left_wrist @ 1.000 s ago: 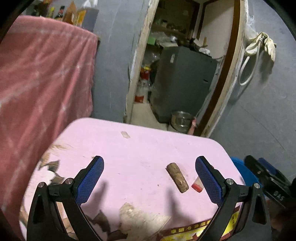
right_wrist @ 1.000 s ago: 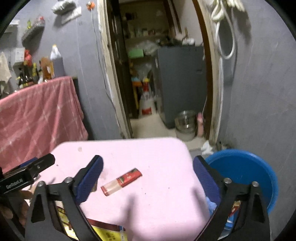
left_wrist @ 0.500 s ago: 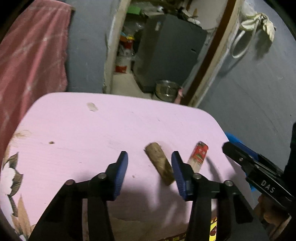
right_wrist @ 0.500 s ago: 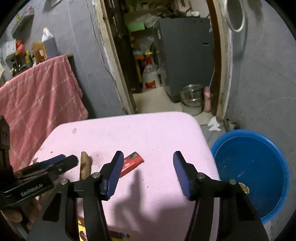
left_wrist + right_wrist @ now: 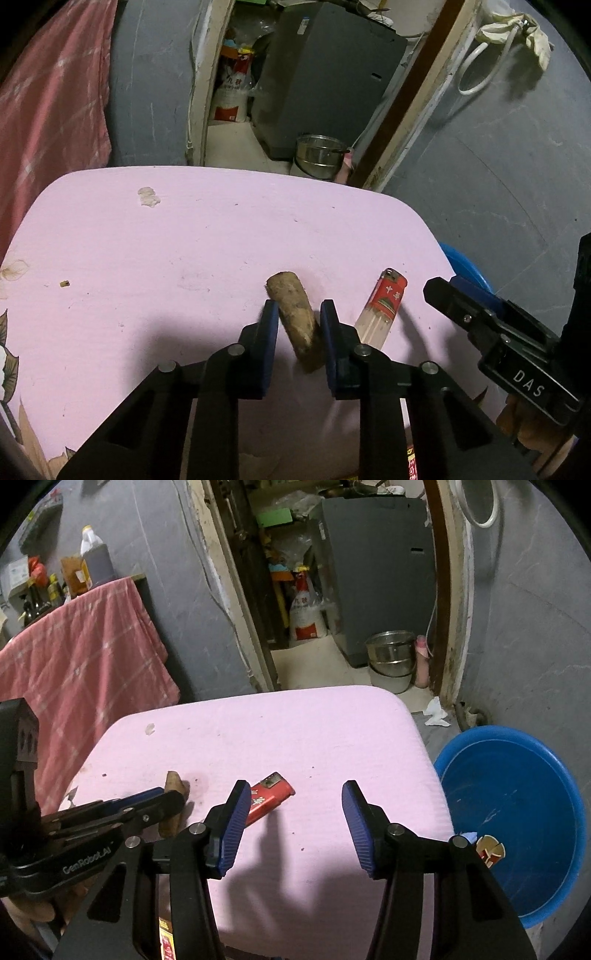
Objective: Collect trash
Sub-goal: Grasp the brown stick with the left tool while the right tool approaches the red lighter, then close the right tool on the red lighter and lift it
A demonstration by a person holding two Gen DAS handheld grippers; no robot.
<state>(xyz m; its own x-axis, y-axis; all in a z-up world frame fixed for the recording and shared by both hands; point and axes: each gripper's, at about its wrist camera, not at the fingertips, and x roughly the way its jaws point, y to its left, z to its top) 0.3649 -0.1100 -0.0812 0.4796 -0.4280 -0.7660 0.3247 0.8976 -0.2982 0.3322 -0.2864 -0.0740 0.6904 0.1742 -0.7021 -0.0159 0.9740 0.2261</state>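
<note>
A brown stubby piece of trash [image 5: 293, 314] lies on the pink table [image 5: 184, 258]. My left gripper [image 5: 298, 317] straddles it and its jaws are closing, with the blue pads against its two sides. Just right of it lies a red lighter [image 5: 386, 301] with a clear end. In the right wrist view the lighter [image 5: 271, 797] sits by the left finger of my right gripper [image 5: 294, 790], which is open with nothing between its fingers. The left gripper [image 5: 173, 803] shows there from the side, over the brown piece [image 5: 173, 781]. The right gripper [image 5: 439, 291] also shows at the table's right edge.
A blue basin [image 5: 517, 794] stands on the floor right of the table, with a small scrap [image 5: 489, 849] inside. A printed packet [image 5: 166, 934] lies at the near edge. A pink cloth [image 5: 74, 657] hangs at left. Steel pots [image 5: 391, 657] sit in the doorway beyond.
Both grippers tipped down toward the table. The left jaws came in from wide open around the brown piece. The right jaws narrowed to about half width.
</note>
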